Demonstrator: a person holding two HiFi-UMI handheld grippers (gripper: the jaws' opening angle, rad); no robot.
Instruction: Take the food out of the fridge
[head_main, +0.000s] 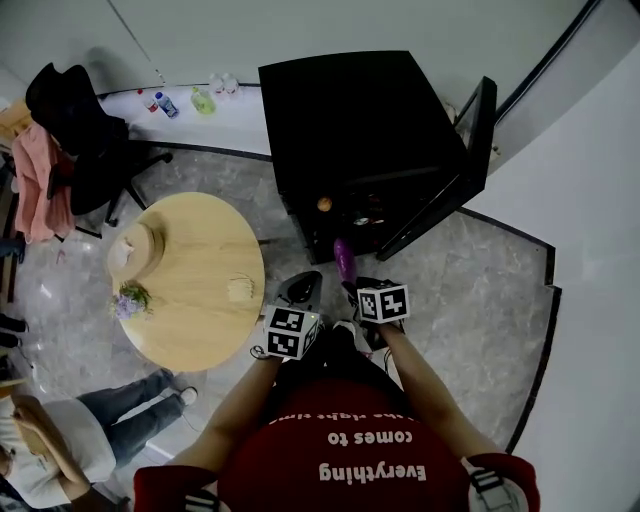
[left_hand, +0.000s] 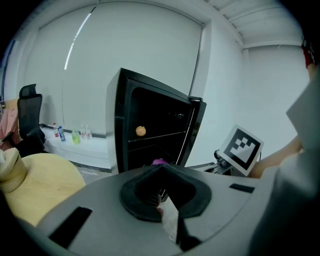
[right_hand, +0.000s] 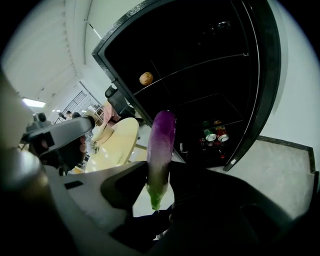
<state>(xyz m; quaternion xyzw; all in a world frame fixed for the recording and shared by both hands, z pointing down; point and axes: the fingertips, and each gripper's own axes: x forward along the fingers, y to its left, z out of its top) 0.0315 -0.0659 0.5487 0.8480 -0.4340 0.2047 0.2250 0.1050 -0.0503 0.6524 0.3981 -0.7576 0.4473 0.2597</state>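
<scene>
The black fridge (head_main: 360, 140) stands with its door (head_main: 450, 190) swung open to the right. My right gripper (right_hand: 159, 172) is shut on a purple eggplant (right_hand: 161, 145), holding it near its green stem end, upright and out in front of the fridge; in the head view the eggplant (head_main: 343, 258) rises above the right gripper (head_main: 352, 285). A round orange food (head_main: 324, 204) rests on a fridge shelf, with cans (right_hand: 215, 135) on a lower shelf. My left gripper (head_main: 300, 288) hangs beside the right one, jaws together and holding nothing.
A round wooden table (head_main: 210, 300) stands left of me with a straw hat (head_main: 135, 250) and small flowers (head_main: 130, 298) on it. Behind it are an office chair (head_main: 85, 140) and bottles (head_main: 185, 102) on a ledge. A seated person (head_main: 60, 440) is at lower left.
</scene>
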